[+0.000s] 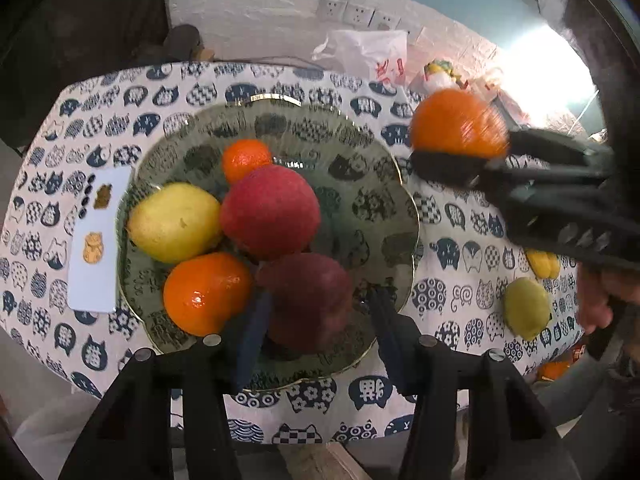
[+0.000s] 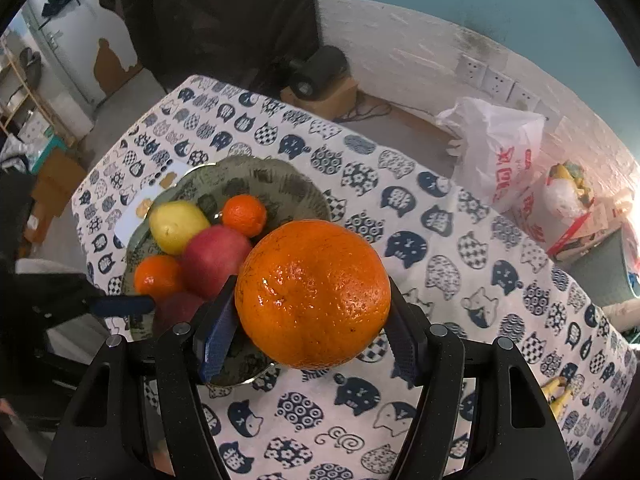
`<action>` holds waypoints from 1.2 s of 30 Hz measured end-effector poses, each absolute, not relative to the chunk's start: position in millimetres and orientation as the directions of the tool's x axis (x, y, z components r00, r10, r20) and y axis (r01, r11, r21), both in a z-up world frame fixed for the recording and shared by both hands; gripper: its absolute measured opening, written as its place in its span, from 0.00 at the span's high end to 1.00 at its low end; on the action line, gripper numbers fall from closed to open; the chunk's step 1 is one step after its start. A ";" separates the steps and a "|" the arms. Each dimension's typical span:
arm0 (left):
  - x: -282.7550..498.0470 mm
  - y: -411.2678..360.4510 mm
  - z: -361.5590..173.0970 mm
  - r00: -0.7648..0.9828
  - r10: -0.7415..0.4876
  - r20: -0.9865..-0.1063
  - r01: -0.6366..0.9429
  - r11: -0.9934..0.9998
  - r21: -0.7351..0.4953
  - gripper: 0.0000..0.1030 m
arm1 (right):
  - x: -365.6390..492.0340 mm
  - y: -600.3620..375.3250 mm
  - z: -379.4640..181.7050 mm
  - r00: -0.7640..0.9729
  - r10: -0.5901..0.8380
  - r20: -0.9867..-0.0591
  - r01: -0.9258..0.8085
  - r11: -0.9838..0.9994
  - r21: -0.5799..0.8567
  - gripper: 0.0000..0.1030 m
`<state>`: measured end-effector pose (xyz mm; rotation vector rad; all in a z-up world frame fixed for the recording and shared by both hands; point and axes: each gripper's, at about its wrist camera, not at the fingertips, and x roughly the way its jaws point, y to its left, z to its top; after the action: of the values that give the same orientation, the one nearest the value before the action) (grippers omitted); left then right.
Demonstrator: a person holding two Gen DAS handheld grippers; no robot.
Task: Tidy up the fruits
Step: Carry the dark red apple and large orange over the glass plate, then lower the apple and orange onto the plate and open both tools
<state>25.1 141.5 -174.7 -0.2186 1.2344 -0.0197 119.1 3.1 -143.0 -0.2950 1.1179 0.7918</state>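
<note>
A green glass plate on the cat-print cloth holds a yellow pear, a red apple, a small orange, a bigger orange and a dark red apple. My left gripper is open, its fingers either side of the dark apple, apart from it. My right gripper is shut on a large orange, held above the cloth right of the plate.
A green-yellow fruit and a yellow one lie on the cloth at the right. A white card with small figures lies left of the plate. Plastic bags stand behind the table. A banana lies near the right edge.
</note>
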 end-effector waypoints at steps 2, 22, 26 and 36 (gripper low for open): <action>25.4 145.1 -173.7 0.334 -0.134 -0.933 -0.115 0.977 -0.181 0.43 | 118.7 8.1 -148.2 0.193 0.413 -0.890 -0.699 0.695 0.170 0.35; 17.6 177.6 -182.5 0.322 -0.124 -0.939 -0.202 0.960 -0.196 0.39 | 143.0 42.9 -181.8 0.147 0.387 -0.910 -0.681 0.707 0.190 0.34; 18.2 182.6 -180.3 0.337 -0.110 -0.935 -0.221 0.956 -0.192 0.30 | 146.3 41.5 -168.1 0.171 0.410 -0.896 -0.676 0.710 0.196 0.33; 18.5 168.4 -168.2 0.360 -0.105 -0.927 -0.194 0.964 -0.185 0.25 | 134.6 24.9 -135.6 0.230 0.421 -0.878 -0.672 0.721 0.170 0.26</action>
<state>18.5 168.4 -168.2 -0.2823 1.2060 0.0580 134.6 24.9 -135.6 -0.2666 1.1058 0.7639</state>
